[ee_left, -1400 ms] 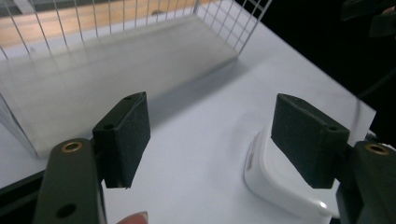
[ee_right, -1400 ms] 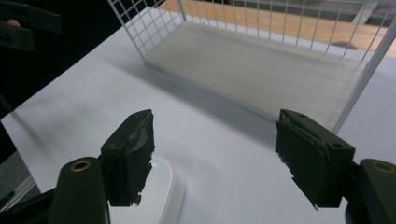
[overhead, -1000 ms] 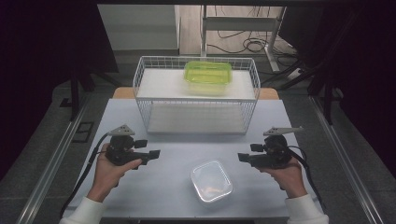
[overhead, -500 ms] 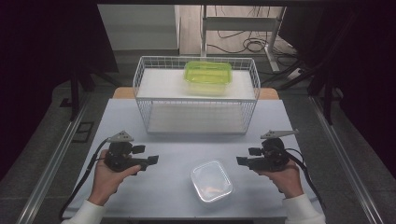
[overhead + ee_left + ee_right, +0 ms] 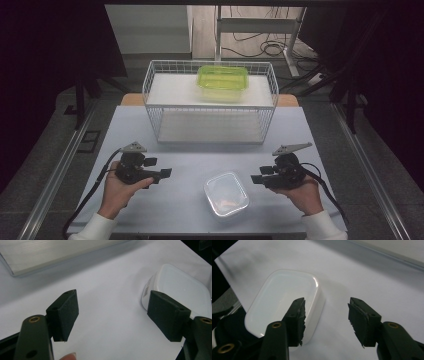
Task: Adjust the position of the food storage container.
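Both grippers have dropped nearer the person since the earlier frame. High view: left gripper and right gripper flank the clear container, near the table's front edge, well apart from the wire basket. Left gripper view: jaws wide, empty, container beside one. Right gripper view: jaws apart, empty; a pinch on that smooth lid might slip.

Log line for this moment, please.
left gripper: open, empty | right gripper: open, empty | clear box: on table between them, untouched
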A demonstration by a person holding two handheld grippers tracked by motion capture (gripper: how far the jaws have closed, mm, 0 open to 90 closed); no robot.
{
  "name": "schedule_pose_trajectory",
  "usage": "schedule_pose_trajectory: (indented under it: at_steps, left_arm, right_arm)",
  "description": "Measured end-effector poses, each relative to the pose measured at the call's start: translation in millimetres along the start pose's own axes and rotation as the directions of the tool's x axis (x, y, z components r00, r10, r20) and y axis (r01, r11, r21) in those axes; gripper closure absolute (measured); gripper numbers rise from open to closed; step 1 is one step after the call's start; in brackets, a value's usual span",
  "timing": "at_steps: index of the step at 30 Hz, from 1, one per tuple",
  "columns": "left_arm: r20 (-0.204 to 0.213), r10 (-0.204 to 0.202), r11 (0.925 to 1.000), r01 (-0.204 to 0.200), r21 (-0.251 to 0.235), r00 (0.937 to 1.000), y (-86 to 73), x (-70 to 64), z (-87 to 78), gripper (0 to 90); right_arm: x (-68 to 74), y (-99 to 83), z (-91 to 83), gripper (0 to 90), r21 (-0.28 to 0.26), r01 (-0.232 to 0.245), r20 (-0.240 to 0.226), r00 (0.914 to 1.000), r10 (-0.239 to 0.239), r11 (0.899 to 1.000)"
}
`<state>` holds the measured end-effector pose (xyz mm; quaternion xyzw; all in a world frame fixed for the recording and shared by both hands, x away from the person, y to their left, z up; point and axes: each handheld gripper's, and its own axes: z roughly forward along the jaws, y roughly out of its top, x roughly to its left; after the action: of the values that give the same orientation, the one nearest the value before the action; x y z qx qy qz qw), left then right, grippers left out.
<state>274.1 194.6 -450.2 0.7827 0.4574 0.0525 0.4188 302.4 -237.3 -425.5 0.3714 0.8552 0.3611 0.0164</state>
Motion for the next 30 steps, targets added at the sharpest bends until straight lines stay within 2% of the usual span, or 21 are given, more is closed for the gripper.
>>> schedule_pose_trajectory:
  at_steps: [4, 8, 9, 10, 12, 16, 17, 18, 20, 21, 23, 24, 27, 28, 30]
  left_arm:
    - [0.004, 0.0, 0.9999, 0.0, 0.011, 1.0, -1.0, -0.2, 3.4, 24.7]
    - [0.01, 0.002, 0.9998, -0.002, 0.021, 0.9999, -1.5, -1.1, 6.0, 24.7]
    - [0.011, 0.002, 0.9998, -0.002, 0.022, 0.9999, -1.5, -1.2, 6.3, 24.7]
    - [0.011, 0.002, 0.9997, -0.003, 0.023, 0.9999, -1.5, -1.2, 6.5, 24.7]
    - [0.013, 0.001, 0.9997, -0.002, 0.023, 0.9999, -1.6, -1.4, 6.8, 24.7]
    - [0.014, 0.003, 0.9997, -0.003, 0.025, 0.9999, -1.9, -1.9, 6.9, 24.7]
    - [0.014, 0.003, 0.9997, -0.003, 0.025, 0.9999, -1.9, -1.9, 6.9, 24.7]
    - [0.017, 0.003, 0.9996, -0.003, 0.027, 0.9999, -2.0, -2.2, 7.1, 24.7]
    - [0.018, 0.003, 0.9996, -0.003, 0.027, 0.9998, -2.1, -2.4, 7.2, 24.7]
    - [0.018, 0.002, 0.9996, -0.003, 0.028, 0.9998, -2.2, -2.7, 7.6, 24.7]
    - [0.018, 0.003, 0.9996, -0.003, 0.029, 0.9998, -2.3, -2.6, 7.8, 24.7]
    - [0.017, 0.004, 0.9995, -0.005, 0.031, 0.9998, -2.3, -2.5, 8.1, 24.7]
    - [0.019, 0.003, 0.9996, -0.004, 0.03, 0.9998, -2.3, -2.6, 8.5, 24.7]
    - [0.019, 0.004, 0.9995, -0.005, 0.031, 0.9998, -2.4, -2.7, 9.0, 24.7]
    - [0.02, 0.005, 0.9994, -0.005, 0.034, 0.9998, -2.5, -2.9, 9.5, 24.7]
  right_arm:
    - [3.3, -2.0, 1.8, 53.7, 0.03, 0.029, -0.007, 0.9996, -0.029, 0.999]
    - [9.1, -3.0, 3.4, 62.5, 0.052, 0.038, -0.045, 0.9984, -0.036, 0.998]
    - [11.7, -2.6, 3.9, 63.9, 0.058, 0.047, -0.041, 0.9982, -0.045, 0.997]
    - [16.6, -1.4, 4.4, 65.5, 0.064, 0.064, -0.039, 0.9973, -0.062, 0.996]
    - [27.8, 1.9, 5.1, 70.2, 0.062, 0.089, -0.072, 0.9939, -0.084, 0.994]
    - [52.5, 7.2, 10.2, 80.2, 0.085, 0.155, -0.106, 0.9836, -0.146, 0.984]
    - [52.5, 7.2, 10.2, 80.2, 0.085, 0.155, -0.106, 0.9836, -0.146, 0.984]
    - [63.6, 8.2, 14.4, 84.4, 0.098, 0.179, -0.124, 0.9782, -0.167, 0.979]
    - [68.4, 8.6, 16.9, 85.9, 0.104, 0.191, -0.136, 0.9749, -0.177, 0.976]
    - [78.3, 9.5, 22.0, 88.4, 0.118, 0.212, -0.145, 0.9702, -0.194, 0.97]
    - [82.4, 9.8, 23.7, 88.5, 0.126, 0.212, -0.15, 0.9697, -0.192, 0.969]
    - [94.1, 10.2, 30.1, 88.7, 0.145, 0.236, -0.167, 0.963, -0.212, 0.961]
    - [103.1, 10.0, 36.0, 88.8, 0.161, 0.243, -0.187, 0.9592, -0.212, 0.956]
    - [113.8, 9.0, 44.8, 88.8, 0.186, 0.262, -0.202, 0.9535, -0.224, 0.947]
    - [120.8, 7.3, 52.9, 88.8, 0.209, 0.278, -0.204, 0.9501, -0.236, 0.938]
